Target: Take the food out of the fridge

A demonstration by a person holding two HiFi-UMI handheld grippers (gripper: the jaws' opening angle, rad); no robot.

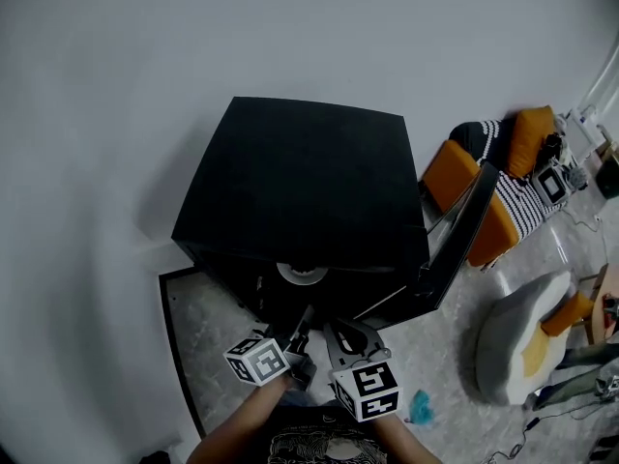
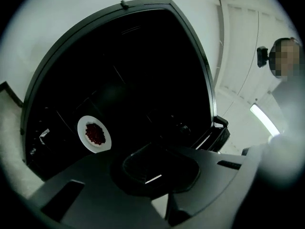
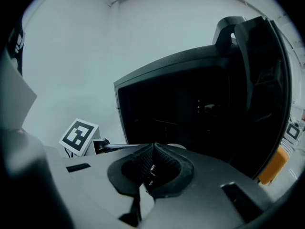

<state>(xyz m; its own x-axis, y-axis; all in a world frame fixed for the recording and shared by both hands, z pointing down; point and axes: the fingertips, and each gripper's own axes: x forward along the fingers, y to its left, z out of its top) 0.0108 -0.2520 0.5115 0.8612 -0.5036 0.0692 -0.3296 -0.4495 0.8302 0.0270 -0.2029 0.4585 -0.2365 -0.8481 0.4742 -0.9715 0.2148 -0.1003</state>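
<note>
- My left gripper (image 2: 159, 178): jaws together, nothing between them.
- My right gripper (image 3: 150, 171): jaws together, empty.
- Black fridge (image 1: 305, 182): door (image 1: 462, 238) open.
- White plate (image 2: 84, 128) of red food (image 2: 95, 134): inside the fridge.

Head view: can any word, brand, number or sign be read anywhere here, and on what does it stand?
No text here can be read.
patterned cubes: black-and-white squares only, no letters or numbers.
shirt print: too blurred to read.
fridge: no label or brand shows on it.
</note>
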